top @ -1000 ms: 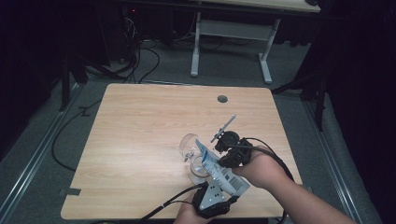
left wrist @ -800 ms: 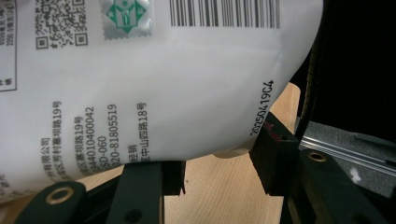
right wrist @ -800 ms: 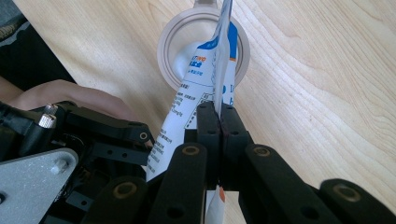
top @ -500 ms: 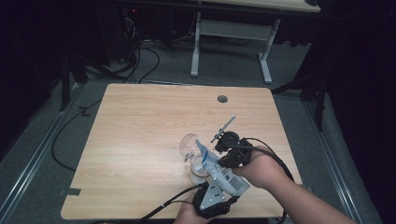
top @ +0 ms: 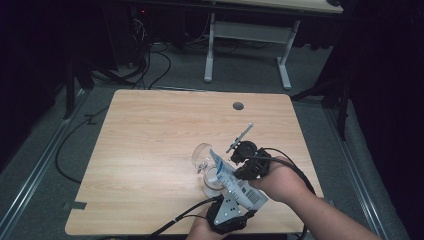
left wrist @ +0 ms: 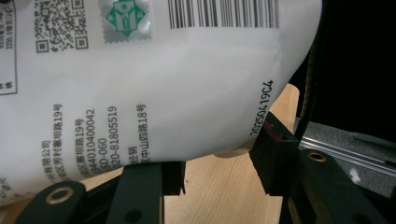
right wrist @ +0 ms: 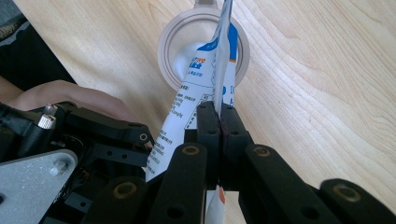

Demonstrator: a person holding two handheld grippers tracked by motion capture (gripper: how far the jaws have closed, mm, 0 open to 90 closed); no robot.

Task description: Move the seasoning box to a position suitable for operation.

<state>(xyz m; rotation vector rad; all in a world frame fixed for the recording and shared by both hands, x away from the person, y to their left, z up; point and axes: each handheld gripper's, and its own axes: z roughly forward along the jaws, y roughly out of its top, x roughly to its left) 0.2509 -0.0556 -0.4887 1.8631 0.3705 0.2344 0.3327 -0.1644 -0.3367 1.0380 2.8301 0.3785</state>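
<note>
A white pouch (top: 235,181) with blue print and a barcode hangs tilted over a clear glass (top: 201,154) that stands on the wooden table (top: 150,140). Its top corner (right wrist: 219,51) dips into the glass's mouth (right wrist: 170,44), and something white lies in the glass's bottom. My right gripper (right wrist: 218,116) is shut on the pouch's thin side seam; from above it (top: 235,162) sits right of the glass. My left gripper (top: 231,200), near the table's front edge, holds the pouch's fat lower body (left wrist: 154,93) between half-spread jaws (left wrist: 219,168).
A round cable hole (top: 238,106) sits near the table's far edge. A cable (top: 182,219) trails from the left gripper over the front edge. On the floor behind are a second desk's white legs (top: 210,50) and loose cables (top: 150,65).
</note>
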